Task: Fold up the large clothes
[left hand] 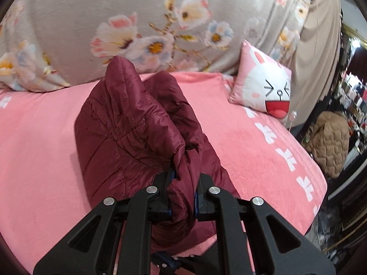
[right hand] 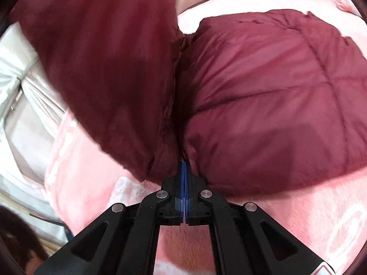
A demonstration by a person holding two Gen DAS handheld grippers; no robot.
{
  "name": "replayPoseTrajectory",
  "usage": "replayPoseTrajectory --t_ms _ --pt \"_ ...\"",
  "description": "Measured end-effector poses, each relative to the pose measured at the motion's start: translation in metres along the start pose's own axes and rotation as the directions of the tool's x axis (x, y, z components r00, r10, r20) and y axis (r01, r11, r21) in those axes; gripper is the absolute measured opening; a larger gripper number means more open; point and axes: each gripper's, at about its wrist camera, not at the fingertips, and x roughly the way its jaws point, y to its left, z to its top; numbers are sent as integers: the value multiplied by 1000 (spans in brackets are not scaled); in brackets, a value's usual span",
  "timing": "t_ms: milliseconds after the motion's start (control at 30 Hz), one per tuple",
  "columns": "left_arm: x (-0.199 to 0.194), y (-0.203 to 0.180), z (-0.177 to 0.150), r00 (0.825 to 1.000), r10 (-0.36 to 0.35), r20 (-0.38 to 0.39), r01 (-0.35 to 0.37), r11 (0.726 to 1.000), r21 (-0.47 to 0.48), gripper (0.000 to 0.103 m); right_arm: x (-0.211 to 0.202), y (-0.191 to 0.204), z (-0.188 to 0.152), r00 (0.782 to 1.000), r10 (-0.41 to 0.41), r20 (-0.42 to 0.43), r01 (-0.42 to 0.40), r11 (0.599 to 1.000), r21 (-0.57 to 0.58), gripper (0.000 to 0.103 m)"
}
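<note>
Pink fleece bedding [left hand: 45, 137] is covering the bed I am working over, printed with white characters along its edge toward 3 o'clock in my left wrist view. Behind it, at 12 o'clock, a grey floral quilt [left hand: 114, 23] is lying heaped up, and a pink rabbit-face cushion [left hand: 263, 84] is leaning against it at about 2 o'clock. Off the bed's far side at 3 o'clock, a tan quilted coat [left hand: 330, 142] is sitting in a cluttered, blurred part of the room. My task's thing, the maroon puffer jacket [left hand: 137, 123], is resting on the bedding in the middle of the bed, bunched into a tall mound that is rising toward 12 o'clock. My left gripper [left hand: 182, 197] is pinching a thick roll of the jacket's fabric, its jaws standing partly apart with the padded cloth filling the gap between them. In my right wrist view the jacket [right hand: 275, 91] is spreading flat over the bedding from 12 to 3 o'clock, while another flap of it is hanging blurred from 9 to 12 o'clock. My right gripper [right hand: 183, 171] is sitting at the crease between those two parts, jaws pressed together so the blue pads [right hand: 182, 178] are meeting. I cannot tell whether any cloth is caught at their tips.
</note>
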Motion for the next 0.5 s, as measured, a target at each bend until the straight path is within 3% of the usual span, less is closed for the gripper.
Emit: replayPoseTrajectory --t_ms 200,300,500 --pt "52 -35 -12 994 -18 -111 25 998 64 11 -47 -27 -18 993 -99 63 99 995 9 0" --pt "80 -48 -21 986 -15 -167 29 996 81 11 -76 -51 -26 986 -138 90 131 988 79 0" --pt "122 -62 -41 967 7 -255 19 995 102 11 -116 -86 -30 957 -251 141 230 961 153 0"
